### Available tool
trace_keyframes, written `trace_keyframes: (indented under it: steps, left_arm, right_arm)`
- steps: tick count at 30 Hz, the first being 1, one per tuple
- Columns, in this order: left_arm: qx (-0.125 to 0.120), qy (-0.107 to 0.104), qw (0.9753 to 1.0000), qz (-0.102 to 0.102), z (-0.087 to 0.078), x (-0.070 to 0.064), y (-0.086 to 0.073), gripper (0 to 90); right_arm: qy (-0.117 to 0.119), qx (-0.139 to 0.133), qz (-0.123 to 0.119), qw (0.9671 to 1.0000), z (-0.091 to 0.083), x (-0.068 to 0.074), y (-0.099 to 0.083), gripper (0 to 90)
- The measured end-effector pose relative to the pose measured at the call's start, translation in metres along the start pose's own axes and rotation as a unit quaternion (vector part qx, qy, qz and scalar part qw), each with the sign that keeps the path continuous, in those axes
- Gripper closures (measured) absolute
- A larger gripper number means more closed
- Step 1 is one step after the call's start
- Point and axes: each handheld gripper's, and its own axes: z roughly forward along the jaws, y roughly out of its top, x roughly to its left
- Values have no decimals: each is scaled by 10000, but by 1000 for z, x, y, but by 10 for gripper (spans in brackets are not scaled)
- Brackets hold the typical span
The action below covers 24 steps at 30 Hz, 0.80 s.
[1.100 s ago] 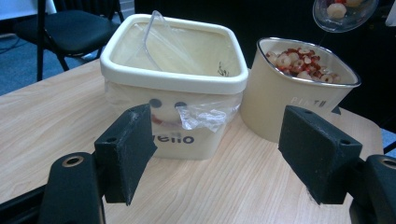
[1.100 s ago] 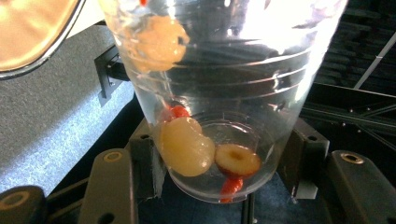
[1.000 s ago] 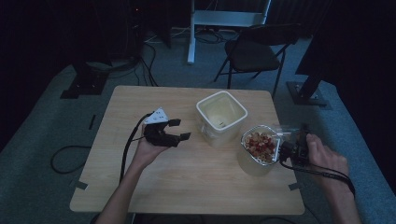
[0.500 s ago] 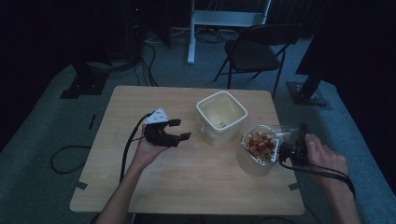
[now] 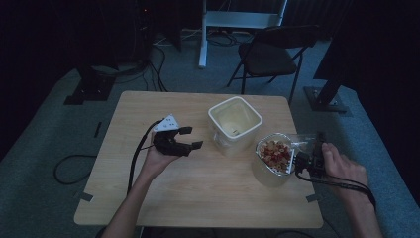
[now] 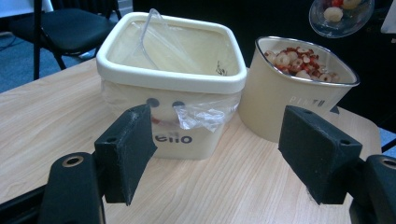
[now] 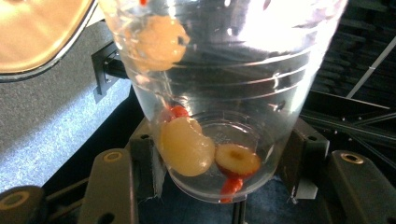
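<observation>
My right gripper (image 5: 303,159) is shut on a clear plastic cup (image 5: 303,141), which tips toward a round cream tub (image 5: 272,154) full of red and pale pieces. In the right gripper view the cup (image 7: 224,93) sits between the pads (image 7: 145,163), with a pale piece (image 7: 186,145) and a red slice (image 7: 238,161) at its bottom. My left gripper (image 5: 191,138) stands open and holds nothing, just left of a square cream container (image 5: 234,122). From the left gripper view, the container (image 6: 173,77) has a clear plastic liner and the tub (image 6: 299,93) stands to its right.
The wooden table (image 5: 198,193) has bare room at the front and left. A black folding chair (image 5: 270,52) stands behind the far edge. Cables (image 5: 67,166) lie on the grey carpet to the left. The right edge of the table is close beside the tub.
</observation>
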Motion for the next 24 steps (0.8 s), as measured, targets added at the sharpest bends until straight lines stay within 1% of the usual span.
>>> trace_keyframes:
  steps: [5, 7, 8, 9, 11, 13, 15, 17, 19, 21, 22, 23, 24]
  left_arm:
    - [10, -1, 10000, 5, 0, 0, 0, 270]
    - [3, 3, 10000, 8, 0, 0, 0, 270]
    - [2, 3, 10000, 9, 0, 0, 0, 270]
    - [4, 2, 10000, 7, 0, 0, 0, 271]
    - [13, -3, 10000, 4, 0, 0, 0, 270]
    - [17, -13, 10000, 10, 1, -1, 0, 270]
    - [29, -17, 10000, 18, 1, -1, 0, 270]
    - [19, -14, 10000, 11, 0, -1, 0, 270]
    - [17, -4, 10000, 10, 0, 0, 0, 270]
    - [13, -8, 10000, 9, 0, 0, 0, 270]
    - [15, -5, 10000, 11, 0, 0, 0, 270]
    - [10, -2, 10000, 13, 0, 0, 0, 270]
    - [9, -5, 10000, 13, -1, 0, 0, 270]
  right_arm:
    - [-9, 7, 48, 10000, 0, 1, 0, 427]
    - [-6, 0, -2, 10000, 0, 2, 0, 427]
    - [-5, 9, 13, 10000, 0, 2, 0, 427]
    - [-24, 22, -7, 10000, 0, 2, 1, 427]
    - [-23, -19, -208, 9998, 0, 5, 2, 427]
    - [-34, -3, -39, 10000, 0, 4, 2, 427]
    - [-56, -35, -85, 9999, 0, 3, 3, 427]
    - [-58, -18, -18, 10000, 0, 2, 3, 427]
    - [-56, -23, -80, 9999, 0, 1, 3, 427]
    - [-100, 53, 59, 9999, 1, -1, 1, 427]
    - [-86, 67, 71, 9999, 1, -2, 1, 427]
    - [-90, 23, 2, 10000, 0, -1, 1, 427]
    - [-108, 56, -1, 9999, 0, -1, 1, 427]
